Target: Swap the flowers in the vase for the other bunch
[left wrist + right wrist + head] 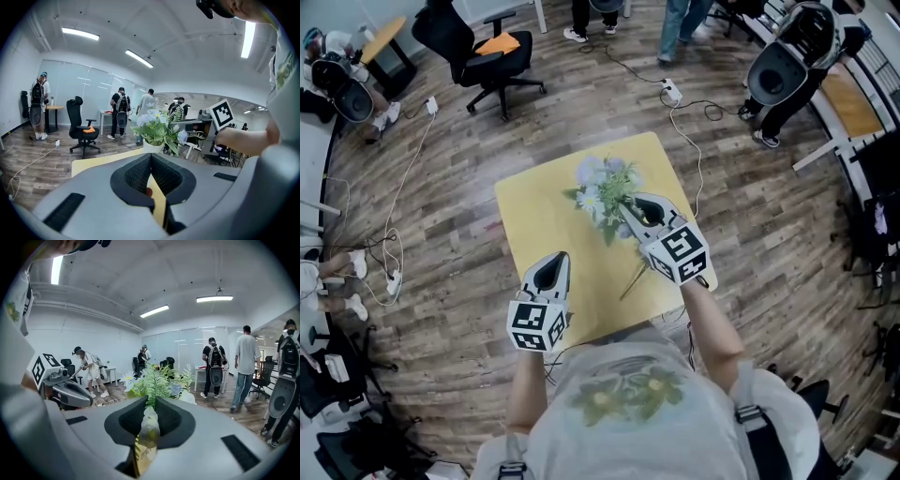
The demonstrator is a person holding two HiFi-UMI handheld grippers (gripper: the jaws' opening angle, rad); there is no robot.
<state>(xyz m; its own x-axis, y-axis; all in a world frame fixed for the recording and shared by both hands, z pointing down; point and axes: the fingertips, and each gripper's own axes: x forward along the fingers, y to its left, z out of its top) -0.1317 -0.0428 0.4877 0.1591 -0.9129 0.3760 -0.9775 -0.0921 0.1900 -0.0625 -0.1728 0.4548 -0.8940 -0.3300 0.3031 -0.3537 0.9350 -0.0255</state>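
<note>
Holding a bunch [157,380] by its stem [149,426] was the job of the right gripper [628,211]. Its jaws were clenched on the stem just behind the leaves, and the blooms reached out ahead and crowded the flowers [154,126] standing in the white vase [153,147] on the yellow bench [534,220]. The left gripper [555,261] hung nearer me over the bench, well apart from the vase, its jaws pressed together on nothing. In the head view a thin stalk [633,279] ran back from under the right gripper toward me; I took it for the tail of the held stem, though I could not be sure. To do this step well, I judged, I should keep the clench firm without crushing. I should also carry the bunch clear of the vase's leaves so they would not snag and tip it, and bring the left gripper up to steady the vase. I counted one vase, one bench, two grippers and one stem in the jaws. I reckoned two bunches, but their blooms overlapped from above and I could not part them cleanly.
</note>
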